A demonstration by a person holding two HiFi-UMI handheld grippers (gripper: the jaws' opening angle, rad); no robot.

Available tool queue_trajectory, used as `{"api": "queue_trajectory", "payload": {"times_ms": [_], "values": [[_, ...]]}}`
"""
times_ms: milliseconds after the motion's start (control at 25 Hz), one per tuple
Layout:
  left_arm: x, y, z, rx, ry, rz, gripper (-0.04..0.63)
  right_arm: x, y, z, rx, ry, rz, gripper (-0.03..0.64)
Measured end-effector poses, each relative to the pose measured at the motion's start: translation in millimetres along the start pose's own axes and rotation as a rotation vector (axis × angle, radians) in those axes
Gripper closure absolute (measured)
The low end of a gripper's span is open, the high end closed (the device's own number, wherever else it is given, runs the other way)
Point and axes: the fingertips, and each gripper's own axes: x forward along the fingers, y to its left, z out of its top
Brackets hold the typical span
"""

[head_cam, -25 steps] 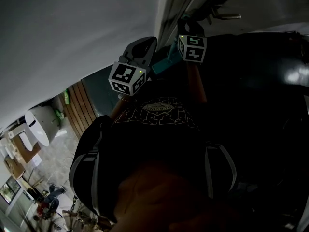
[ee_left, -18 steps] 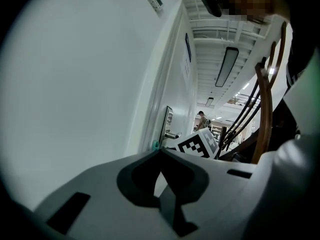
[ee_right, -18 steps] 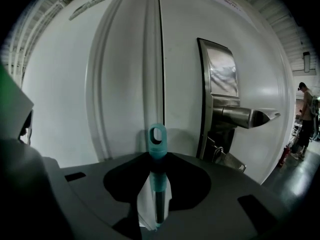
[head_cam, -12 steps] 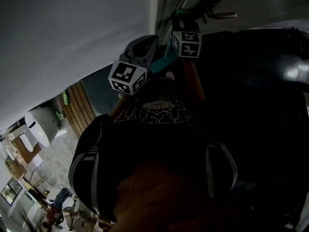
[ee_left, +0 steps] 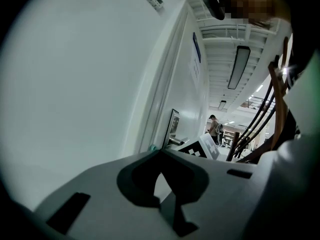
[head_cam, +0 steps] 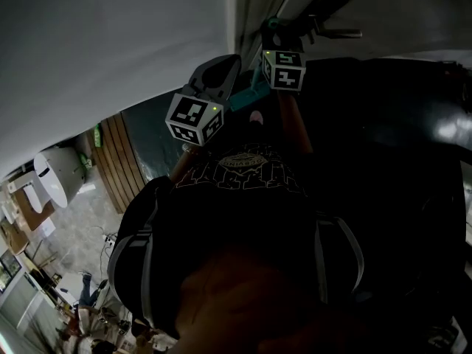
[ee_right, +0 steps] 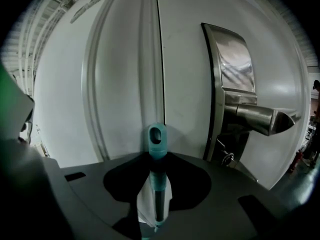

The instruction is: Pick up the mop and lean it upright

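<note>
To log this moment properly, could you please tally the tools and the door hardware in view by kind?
Grippers: 2, the left gripper with nothing in it, the right gripper closed on the mop handle.
Mop handle, teal: 1.
Door lever, metal: 1.
Total: 4.
</note>
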Motion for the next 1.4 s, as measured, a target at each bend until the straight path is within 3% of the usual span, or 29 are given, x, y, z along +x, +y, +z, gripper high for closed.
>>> {"api": "queue_trajectory", "payload": {"times_ms": [520,1240,1400], "values": [[3,-6,-3,-0.007,0.002,0.064,0.549,-27,3,5,0.011,-0.004,0.089,0.505],[19,-29,7,0.031,-0.011,0.036,0.549,-106,0,40,0.008,-0.124,0.147,0.506],[21,-36,8,0.036,-0.011,0.022,0.549,-118,1,42,0.006,-0.142,0.150,0.562]]}}
